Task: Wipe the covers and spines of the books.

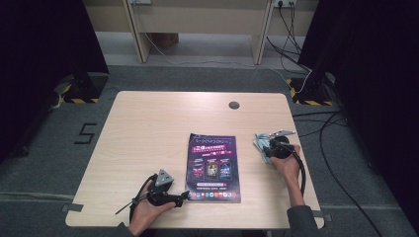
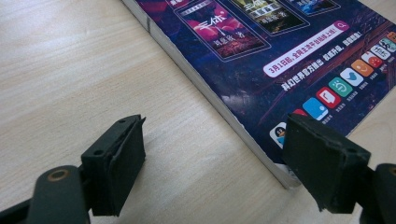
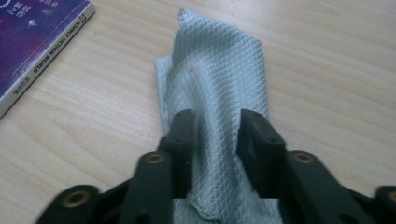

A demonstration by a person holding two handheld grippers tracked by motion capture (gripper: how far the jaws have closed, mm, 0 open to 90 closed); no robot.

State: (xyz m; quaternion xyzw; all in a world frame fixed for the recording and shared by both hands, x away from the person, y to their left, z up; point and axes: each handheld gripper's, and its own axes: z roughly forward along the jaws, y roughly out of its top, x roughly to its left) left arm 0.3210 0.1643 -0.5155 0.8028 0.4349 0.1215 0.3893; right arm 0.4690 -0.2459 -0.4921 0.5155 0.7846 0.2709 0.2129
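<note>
Currently, a crumpled pale grey diamond-textured cloth is seen lying on the light wooden table, right of the purple-covered paperback book. It is straddled, not pinched, by the parted right gripper. The left gripper is held wide apart at the book's near corner.

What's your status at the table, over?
Left gripper open at magazine corner. Right gripper open over cloth. Nothing in the way.
</note>
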